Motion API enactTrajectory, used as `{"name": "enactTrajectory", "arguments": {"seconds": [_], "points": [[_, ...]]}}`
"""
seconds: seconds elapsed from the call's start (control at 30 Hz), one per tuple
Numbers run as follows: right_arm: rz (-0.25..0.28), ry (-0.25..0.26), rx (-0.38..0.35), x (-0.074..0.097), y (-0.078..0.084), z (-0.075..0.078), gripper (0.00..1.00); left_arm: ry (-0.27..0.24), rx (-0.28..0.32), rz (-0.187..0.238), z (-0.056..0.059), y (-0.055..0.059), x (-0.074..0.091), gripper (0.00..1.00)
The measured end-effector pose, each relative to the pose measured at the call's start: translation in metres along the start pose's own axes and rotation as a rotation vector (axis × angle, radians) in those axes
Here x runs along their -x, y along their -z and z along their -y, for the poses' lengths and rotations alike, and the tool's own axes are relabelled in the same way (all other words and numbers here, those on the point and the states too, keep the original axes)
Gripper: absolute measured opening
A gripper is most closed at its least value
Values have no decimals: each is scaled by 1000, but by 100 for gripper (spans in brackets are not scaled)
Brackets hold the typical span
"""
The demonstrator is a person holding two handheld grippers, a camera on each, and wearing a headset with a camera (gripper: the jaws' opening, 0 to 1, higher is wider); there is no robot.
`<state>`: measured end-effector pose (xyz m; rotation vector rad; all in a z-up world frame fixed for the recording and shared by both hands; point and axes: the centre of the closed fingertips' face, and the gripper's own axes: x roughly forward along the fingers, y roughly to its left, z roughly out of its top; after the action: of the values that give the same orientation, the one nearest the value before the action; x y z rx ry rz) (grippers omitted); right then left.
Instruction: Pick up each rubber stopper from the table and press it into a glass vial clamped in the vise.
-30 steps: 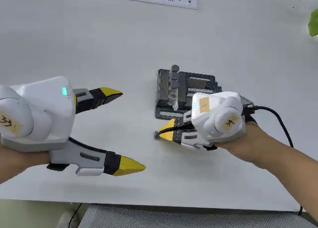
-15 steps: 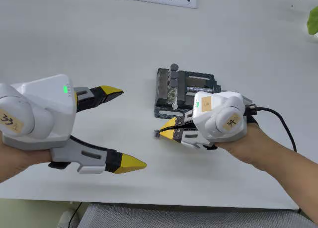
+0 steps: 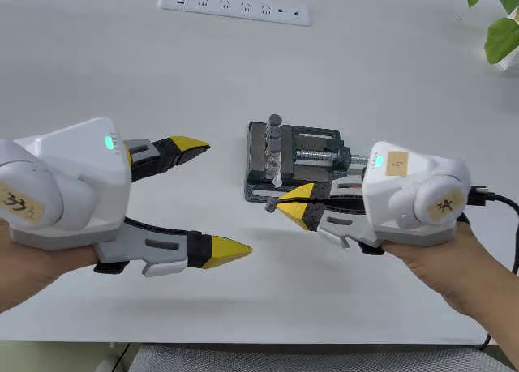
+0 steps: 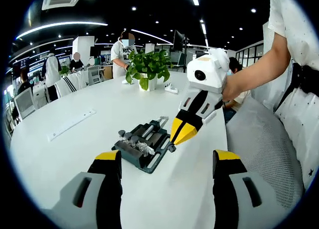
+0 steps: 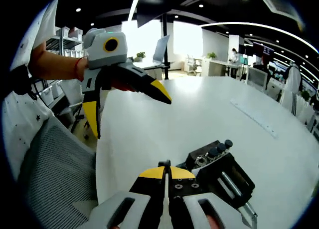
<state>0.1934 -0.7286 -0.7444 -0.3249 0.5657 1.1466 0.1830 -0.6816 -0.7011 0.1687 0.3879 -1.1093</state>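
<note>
- The right gripper [image 3: 284,207], jaws pressed together, pinches a small grey rubber stopper [image 3: 270,204] at its tips, just beside the near corner of the vise [image 3: 312,137].
- Glass vials [image 3: 276,147] stand in a row in the vise; the nearest is unstoppered.
- The left gripper [image 3: 212,198] hovers over the white table [image 3: 365,72], jaws spread wide.

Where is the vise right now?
In the head view, the vise sits mid-table, slightly right of centre, just beyond the shut tips of the right gripper, which pinch a rubber stopper. The power strip lies farther back.
</note>
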Motion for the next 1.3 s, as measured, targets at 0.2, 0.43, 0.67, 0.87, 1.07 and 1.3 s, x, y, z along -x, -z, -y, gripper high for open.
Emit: {"name": "enactTrajectory", "arguments": {"seconds": [0.2, 0.43, 0.67, 0.87, 1.07, 1.3], "points": [[42, 76, -96, 24, -20, 5, 0, -61, -61, 31, 0, -23, -10, 55], [70, 135, -181, 36, -38, 4, 0, -112, -135, 47, 4, -37, -19, 38], [103, 172, -230, 44, -53, 3, 0, -127, -184, 58, 9, -43, -26, 24], [145, 171, -287, 48, -61, 1, 0, -130, -185, 67, 7, -46, -29, 18], [149, 178, -290, 49, -61, 2, 0, -128, -193, 86, 6, -52, -28, 11], [164, 177, -301, 48, -65, 1, 0, -115, -181, 101, 8, -56, -29, 7]]}}
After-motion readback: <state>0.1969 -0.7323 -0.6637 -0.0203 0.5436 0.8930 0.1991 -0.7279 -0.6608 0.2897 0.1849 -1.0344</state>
